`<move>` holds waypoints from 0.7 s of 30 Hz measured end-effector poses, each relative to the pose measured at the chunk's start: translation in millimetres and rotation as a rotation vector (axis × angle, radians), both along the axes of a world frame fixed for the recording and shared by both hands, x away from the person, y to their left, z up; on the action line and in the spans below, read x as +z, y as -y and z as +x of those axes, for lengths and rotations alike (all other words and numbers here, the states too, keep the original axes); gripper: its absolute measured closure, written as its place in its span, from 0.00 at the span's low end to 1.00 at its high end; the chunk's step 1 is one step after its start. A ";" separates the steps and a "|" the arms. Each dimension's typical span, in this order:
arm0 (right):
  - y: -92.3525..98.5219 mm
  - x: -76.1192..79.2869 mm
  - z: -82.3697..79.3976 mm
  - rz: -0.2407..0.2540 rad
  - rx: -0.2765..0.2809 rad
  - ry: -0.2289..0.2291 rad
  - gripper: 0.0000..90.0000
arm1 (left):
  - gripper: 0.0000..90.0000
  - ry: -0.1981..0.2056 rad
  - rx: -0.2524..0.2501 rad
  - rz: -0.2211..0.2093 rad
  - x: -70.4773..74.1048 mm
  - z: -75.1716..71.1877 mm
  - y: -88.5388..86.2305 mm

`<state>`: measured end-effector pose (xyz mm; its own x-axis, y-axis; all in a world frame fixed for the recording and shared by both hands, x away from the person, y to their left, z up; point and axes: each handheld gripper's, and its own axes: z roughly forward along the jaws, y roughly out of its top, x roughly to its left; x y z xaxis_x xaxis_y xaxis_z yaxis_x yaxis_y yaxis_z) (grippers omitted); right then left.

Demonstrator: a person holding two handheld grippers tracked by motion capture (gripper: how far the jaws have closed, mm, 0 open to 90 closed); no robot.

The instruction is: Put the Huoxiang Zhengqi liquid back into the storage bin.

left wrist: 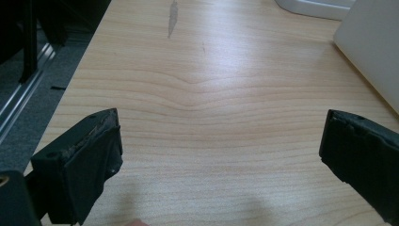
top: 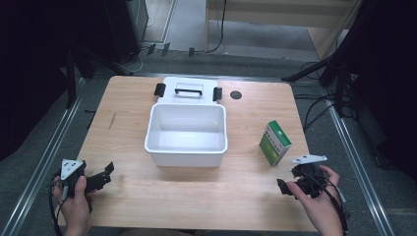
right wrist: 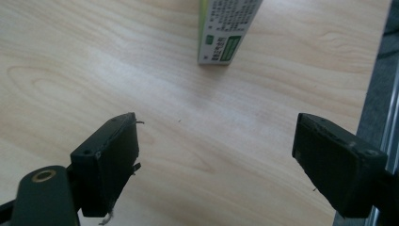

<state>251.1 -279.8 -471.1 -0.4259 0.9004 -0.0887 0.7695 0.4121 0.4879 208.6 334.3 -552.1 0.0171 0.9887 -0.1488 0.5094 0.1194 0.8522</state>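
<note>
Two grippers, left gripper [top: 101,176] and right gripper [top: 290,184], I am holding released; white bin [top: 187,147] sitting empty, green box [top: 275,142] right of it, untouched.

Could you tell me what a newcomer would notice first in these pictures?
The open white bin at the table's middle draws the eye, its lid lying flat behind it. To its right stands a small green box, and near the front corners the left tool and right tool wait, both open.
</note>
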 end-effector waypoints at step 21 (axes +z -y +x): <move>-23.5 51.4 44.5 -0.127 0.068 -0.238 0.26 | 0.01 -0.003 -0.004 -0.019 0.0 0.0 -2.0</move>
<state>295.6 -256.2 -419.7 -0.5075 0.8570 -0.0891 0.8247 0.5131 0.2379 208.6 336.3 -552.1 0.0203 0.9857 -0.1675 0.5124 0.1336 0.8483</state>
